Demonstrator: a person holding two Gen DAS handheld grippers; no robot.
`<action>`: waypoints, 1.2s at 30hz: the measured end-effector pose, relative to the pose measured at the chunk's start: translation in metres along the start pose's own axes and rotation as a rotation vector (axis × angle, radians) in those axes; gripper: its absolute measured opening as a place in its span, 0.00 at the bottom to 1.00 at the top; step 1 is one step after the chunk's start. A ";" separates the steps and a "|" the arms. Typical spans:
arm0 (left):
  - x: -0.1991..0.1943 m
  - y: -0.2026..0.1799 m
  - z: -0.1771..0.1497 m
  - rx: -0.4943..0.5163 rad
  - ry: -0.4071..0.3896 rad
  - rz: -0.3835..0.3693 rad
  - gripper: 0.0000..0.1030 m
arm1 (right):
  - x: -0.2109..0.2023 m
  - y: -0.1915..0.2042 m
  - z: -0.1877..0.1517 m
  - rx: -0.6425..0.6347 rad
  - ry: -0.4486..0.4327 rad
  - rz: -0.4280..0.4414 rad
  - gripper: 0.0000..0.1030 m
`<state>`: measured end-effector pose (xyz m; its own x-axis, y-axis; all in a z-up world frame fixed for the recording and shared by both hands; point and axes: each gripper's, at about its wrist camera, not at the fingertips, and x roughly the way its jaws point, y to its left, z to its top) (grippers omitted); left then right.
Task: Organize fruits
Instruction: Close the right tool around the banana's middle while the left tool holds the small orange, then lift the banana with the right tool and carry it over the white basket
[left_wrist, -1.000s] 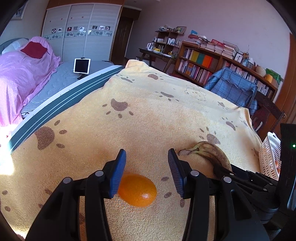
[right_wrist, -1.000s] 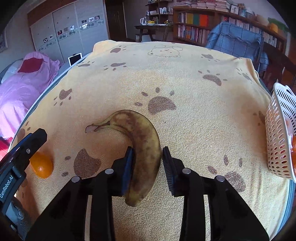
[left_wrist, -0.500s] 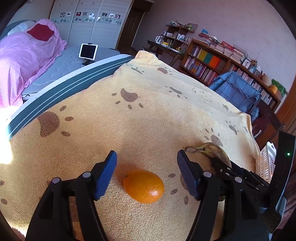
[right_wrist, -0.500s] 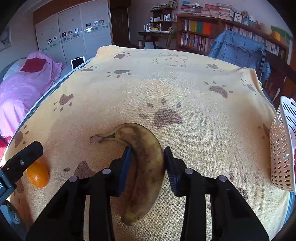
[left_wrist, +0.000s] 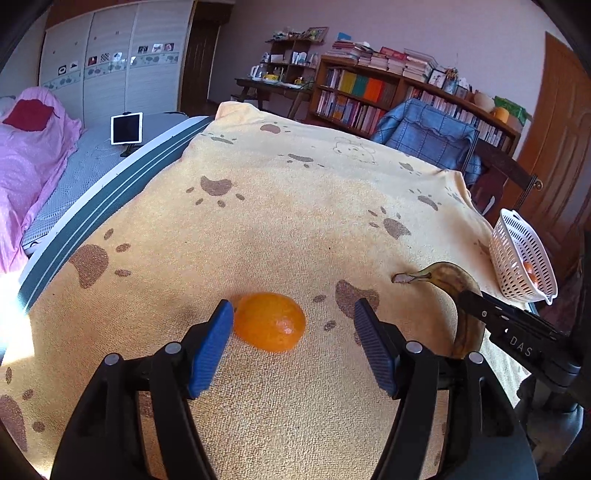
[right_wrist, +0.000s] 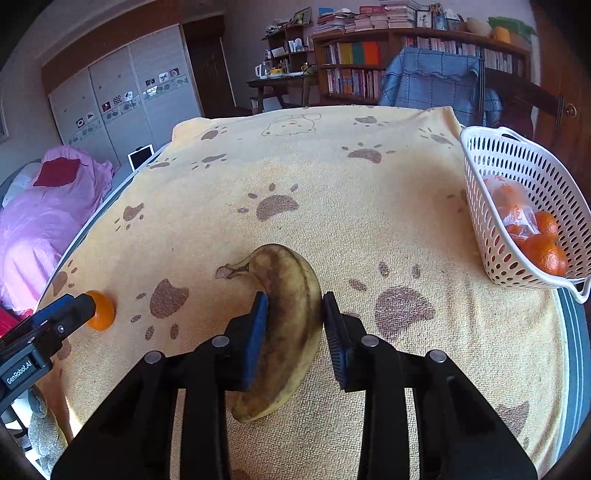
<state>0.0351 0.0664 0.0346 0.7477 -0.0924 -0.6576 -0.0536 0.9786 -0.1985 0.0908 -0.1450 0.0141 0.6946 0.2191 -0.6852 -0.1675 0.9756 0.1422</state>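
Right tongs (right_wrist: 295, 321) clamp the banana (right_wrist: 284, 325) mid-tabletop; left tongs (left_wrist: 293, 347), spread wide around the orange (left_wrist: 269, 321) near the tabletop's left edge, should centre it before closing.

One banana (right_wrist: 286, 317); one loose orange (left_wrist: 269, 321); one white basket (right_wrist: 517, 177) holding at least three oranges (right_wrist: 541, 253), some bagged; two hand-held grippers.

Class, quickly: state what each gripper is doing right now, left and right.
Left gripper: open, jaws wide, orange between them, ungripped.
Right gripper: shut on the banana, pads against both its sides.
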 end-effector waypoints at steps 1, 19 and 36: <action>0.005 0.001 0.002 -0.009 0.014 0.002 0.65 | -0.001 0.000 -0.001 -0.002 0.001 0.001 0.31; 0.018 0.001 0.008 -0.010 0.051 -0.027 0.44 | 0.013 0.003 -0.010 -0.008 0.038 0.003 0.51; 0.026 -0.002 0.007 -0.034 0.035 -0.021 0.44 | -0.001 -0.001 -0.009 0.012 0.028 0.016 0.31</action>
<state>0.0591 0.0630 0.0232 0.7252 -0.1196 -0.6780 -0.0615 0.9696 -0.2368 0.0843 -0.1460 0.0080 0.6720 0.2339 -0.7026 -0.1693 0.9722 0.1617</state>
